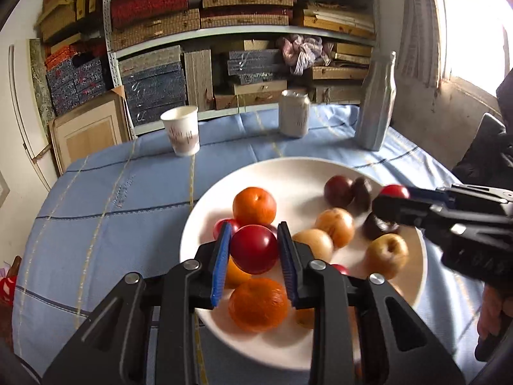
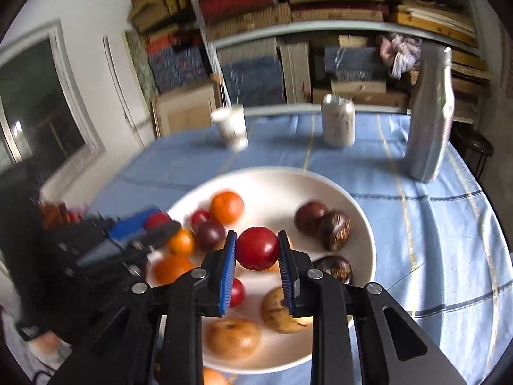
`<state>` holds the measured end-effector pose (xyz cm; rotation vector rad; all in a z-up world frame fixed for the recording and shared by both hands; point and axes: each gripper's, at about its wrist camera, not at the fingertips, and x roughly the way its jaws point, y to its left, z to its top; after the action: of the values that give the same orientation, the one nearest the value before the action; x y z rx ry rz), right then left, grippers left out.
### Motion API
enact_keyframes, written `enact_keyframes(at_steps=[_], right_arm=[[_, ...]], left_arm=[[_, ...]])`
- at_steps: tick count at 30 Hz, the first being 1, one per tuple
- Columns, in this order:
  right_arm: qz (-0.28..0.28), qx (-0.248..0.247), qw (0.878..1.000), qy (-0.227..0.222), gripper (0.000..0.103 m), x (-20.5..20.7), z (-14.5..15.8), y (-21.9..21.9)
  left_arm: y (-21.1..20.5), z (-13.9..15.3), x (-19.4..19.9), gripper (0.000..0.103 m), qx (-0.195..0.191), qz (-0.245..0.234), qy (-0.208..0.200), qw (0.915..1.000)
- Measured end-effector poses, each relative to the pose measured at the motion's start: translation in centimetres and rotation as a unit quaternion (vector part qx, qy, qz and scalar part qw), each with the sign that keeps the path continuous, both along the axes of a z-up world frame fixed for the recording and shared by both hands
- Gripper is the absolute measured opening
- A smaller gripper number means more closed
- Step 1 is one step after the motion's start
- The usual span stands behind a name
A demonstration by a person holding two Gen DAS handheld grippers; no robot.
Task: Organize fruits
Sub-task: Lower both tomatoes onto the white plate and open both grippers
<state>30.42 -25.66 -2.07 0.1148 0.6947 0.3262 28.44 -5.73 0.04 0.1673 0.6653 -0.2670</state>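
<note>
A white plate [image 1: 288, 170] on the blue cloth holds oranges [image 1: 254, 209], tan round fruits [image 1: 335, 226], dark purple fruits [image 1: 338, 190] and small red fruits. My left gripper [image 1: 254, 233] is shut on a red fruit [image 1: 255, 253], lifted a little above the pile. In the right wrist view my right gripper [image 2: 257, 235] is shut on another red fruit [image 2: 257, 252] over the plate [image 2: 272, 178]. Each gripper shows in the other's view: the right one [image 1: 389, 197] at the plate's right side, the left one [image 2: 164, 219], blurred, at its left side.
Along the far side of the table stand a paper cup [image 1: 181, 134], a silver can [image 1: 294, 114] and a tall silver bottle [image 1: 378, 106]. Behind them are shelves stacked with boxes. A hand [image 1: 490, 308] shows at the right edge.
</note>
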Motion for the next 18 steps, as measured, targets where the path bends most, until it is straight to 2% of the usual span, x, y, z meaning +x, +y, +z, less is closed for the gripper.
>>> enact_keyframes(at_steps=[6,11,12,14,15,18], right_arm=[[-0.006,-0.015,1.0,0.02,0.026,0.9,-2.2,0.0],[-0.003,-0.024,1.0,0.016,0.028,0.8,-2.6,0.8],[-0.001,-0.024,1.0,0.012,0.04,0.7,-2.6,0.9],[-0.004,-0.025,1.0,-0.002,0.062,0.2,-2.2,1.1],[-0.008,-0.023,1.0,-0.01,0.062,-0.1,-1.9,1.0],[-0.003,-0.017,1.0,-0.018,0.062,-0.6,-1.0,0.9]], left_arm=[[-0.1,-2.0,1.1,0.029,-0.014,-0.012,0.027,0.9995],[-0.2,-2.3,1.1,0.03,-0.015,-0.011,0.025,0.9995],[-0.2,-2.3,1.1,0.033,-0.017,-0.01,0.025,0.9995],[-0.1,-2.2,1.0,0.056,-0.024,-0.01,0.026,0.9993],[-0.1,-2.1,0.9,0.066,-0.021,-0.001,0.02,0.9996],[0.3,-1.4,0.7,0.079,-0.026,0.008,0.007,0.9996]])
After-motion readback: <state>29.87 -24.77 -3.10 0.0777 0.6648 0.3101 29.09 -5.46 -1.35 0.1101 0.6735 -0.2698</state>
